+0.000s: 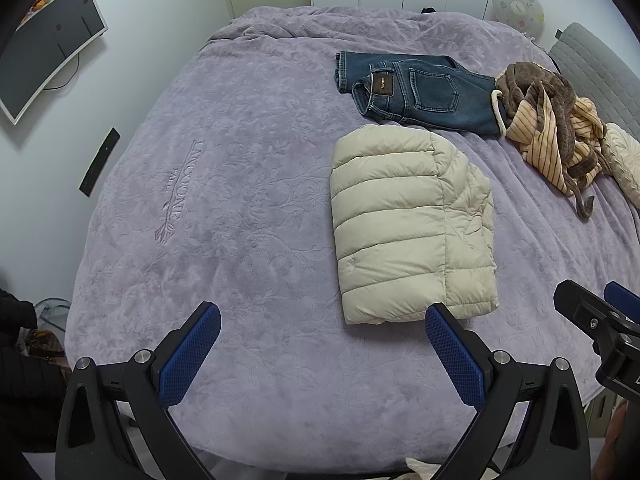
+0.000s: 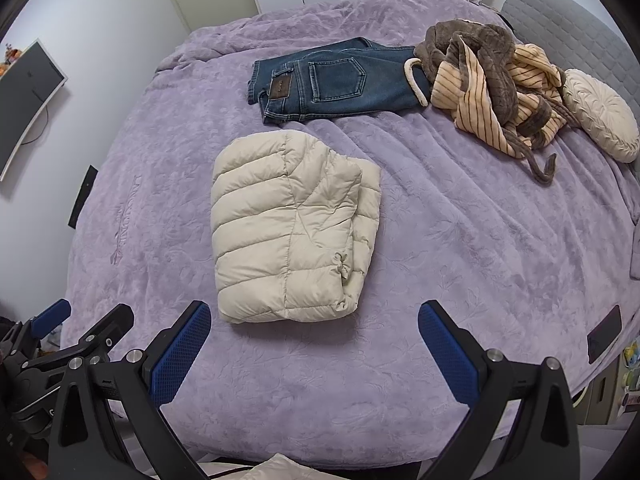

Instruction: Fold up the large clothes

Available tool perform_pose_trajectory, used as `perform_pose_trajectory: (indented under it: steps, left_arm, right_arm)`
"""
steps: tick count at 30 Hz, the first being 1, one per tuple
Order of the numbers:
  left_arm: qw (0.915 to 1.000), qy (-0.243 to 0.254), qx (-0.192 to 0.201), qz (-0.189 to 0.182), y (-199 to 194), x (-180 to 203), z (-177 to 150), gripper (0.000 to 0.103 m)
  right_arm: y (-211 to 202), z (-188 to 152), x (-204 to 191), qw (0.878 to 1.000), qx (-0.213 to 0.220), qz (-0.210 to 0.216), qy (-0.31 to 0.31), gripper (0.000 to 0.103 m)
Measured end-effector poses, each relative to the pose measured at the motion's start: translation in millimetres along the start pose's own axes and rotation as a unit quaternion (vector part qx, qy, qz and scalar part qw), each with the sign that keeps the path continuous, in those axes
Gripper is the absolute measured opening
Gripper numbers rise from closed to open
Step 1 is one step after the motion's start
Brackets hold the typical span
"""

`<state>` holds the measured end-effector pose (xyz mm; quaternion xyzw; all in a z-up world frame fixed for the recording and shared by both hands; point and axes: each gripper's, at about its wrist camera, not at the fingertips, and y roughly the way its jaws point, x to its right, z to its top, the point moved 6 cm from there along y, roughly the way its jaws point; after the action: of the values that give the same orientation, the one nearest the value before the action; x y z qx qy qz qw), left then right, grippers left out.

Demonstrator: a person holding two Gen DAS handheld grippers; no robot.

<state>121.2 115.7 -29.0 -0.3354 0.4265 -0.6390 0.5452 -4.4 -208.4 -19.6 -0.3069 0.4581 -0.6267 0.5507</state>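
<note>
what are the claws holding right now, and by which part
Nothing is held. The left claw and the right claw are both open above the purple bedspread, with the folded cream puffer jacket lying untouched in front of them.

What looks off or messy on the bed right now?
Only the brown and striped robe, dumped in a crumpled heap at the far right, its belt trailing onto the purple blanket. The cream puffer jacket and jeans lie folded. Both grippers, left and right, are open and empty.
</note>
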Motion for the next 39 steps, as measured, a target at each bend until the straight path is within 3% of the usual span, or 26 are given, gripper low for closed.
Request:
perform_pose_trajectory:
  steps: [39]
  left_arm:
    - [1.0,0.004,-0.005,-0.003,7.8,-1.3,2.7,0.102]
  right_arm:
    - [2.8,2.3,2.2,1.0,-0.003,0.001,-0.003,0.103]
